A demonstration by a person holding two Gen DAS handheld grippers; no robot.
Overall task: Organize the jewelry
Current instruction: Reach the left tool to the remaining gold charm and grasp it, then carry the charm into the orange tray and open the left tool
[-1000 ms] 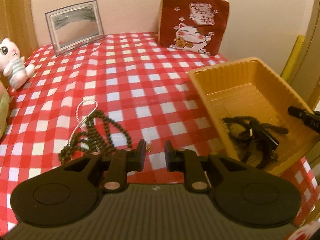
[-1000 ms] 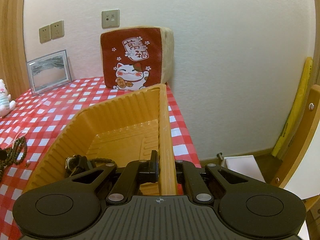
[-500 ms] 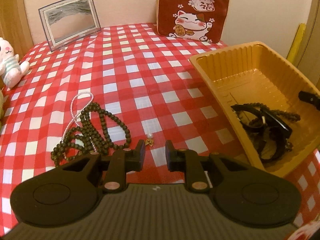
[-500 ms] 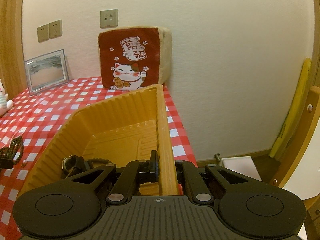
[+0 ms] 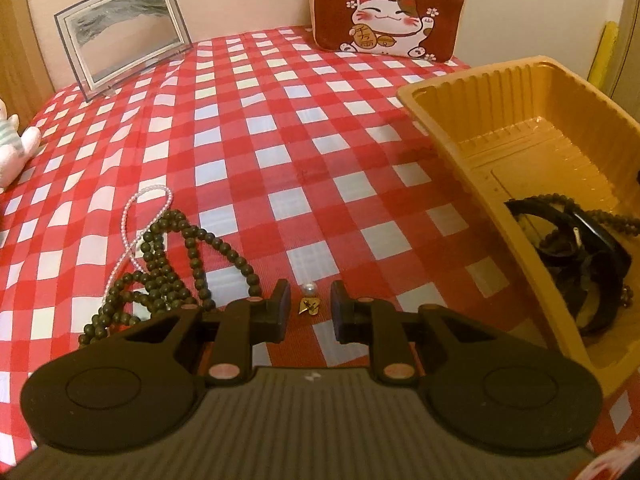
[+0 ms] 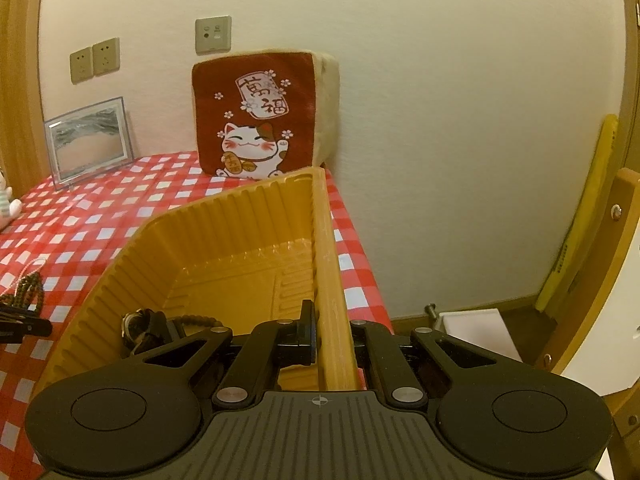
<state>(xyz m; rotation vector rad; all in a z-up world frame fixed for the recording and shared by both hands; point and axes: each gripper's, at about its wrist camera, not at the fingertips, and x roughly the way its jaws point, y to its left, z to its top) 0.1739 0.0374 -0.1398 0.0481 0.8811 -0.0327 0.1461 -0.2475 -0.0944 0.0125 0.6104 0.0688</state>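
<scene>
A small gold-and-pearl earring (image 5: 309, 301) lies on the checked cloth between the tips of my left gripper (image 5: 308, 307), whose jaws stand a little apart and do not press it. Left of it a dark bead necklace (image 5: 176, 268) is heaped over a thin pearl strand (image 5: 138, 220). The yellow plastic tray (image 5: 460, 152) at the right holds dark bracelets and beads (image 5: 576, 248). My right gripper (image 6: 330, 330) is shut on the tray's right wall (image 6: 326, 240), one finger inside and one outside.
A lucky-cat cushion (image 5: 386, 4) and a framed picture (image 5: 120, 28) stand at the back wall. A white plush toy (image 5: 16, 148) sits at the left edge. The table ends just right of the tray, where a white box (image 6: 476, 332) stands on the floor.
My left gripper has come down and forward toward the cloth, so the earring now sits between its tips. The right gripper and tray have stayed put.
</scene>
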